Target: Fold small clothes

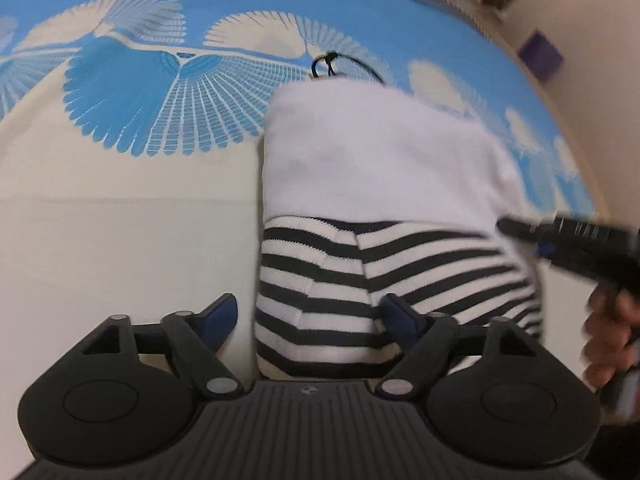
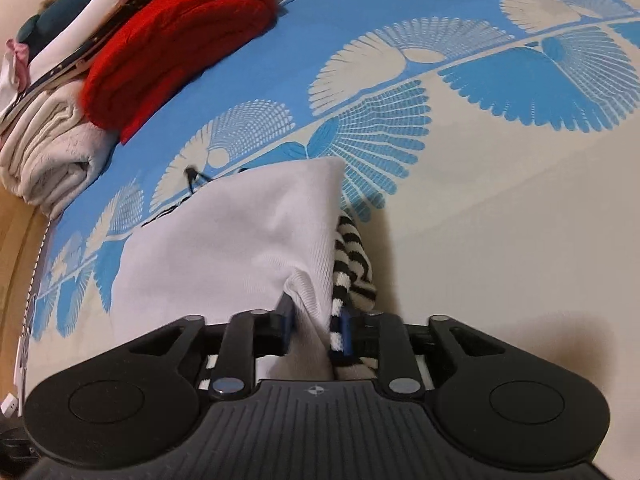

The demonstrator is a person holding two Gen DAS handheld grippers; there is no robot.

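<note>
A small garment lies on the blue and cream bedspread (image 1: 120, 240), its white part (image 1: 380, 152) folded over its black-and-white striped part (image 1: 320, 292). My left gripper (image 1: 312, 316) is open and straddles the striped near edge. One of its fingers lies on the stripes; the other stands clear of the cloth on the bedspread. In the right wrist view my right gripper (image 2: 316, 324) is shut on a raised fold of the white fabric (image 2: 240, 232), with striped cloth (image 2: 354, 264) bunched beside its right finger. The right gripper (image 1: 568, 240) also shows blurred in the left wrist view, held by a hand (image 1: 608, 328).
A folded red sweater (image 2: 180, 32), a beige towel (image 2: 52, 152) and other folded clothes are stacked at the bed's far left. A black cord (image 1: 328, 64) lies just beyond the garment. The bed's wooden edge (image 2: 16, 240) runs along the left. Bare bedspread (image 2: 500, 220) lies to the right.
</note>
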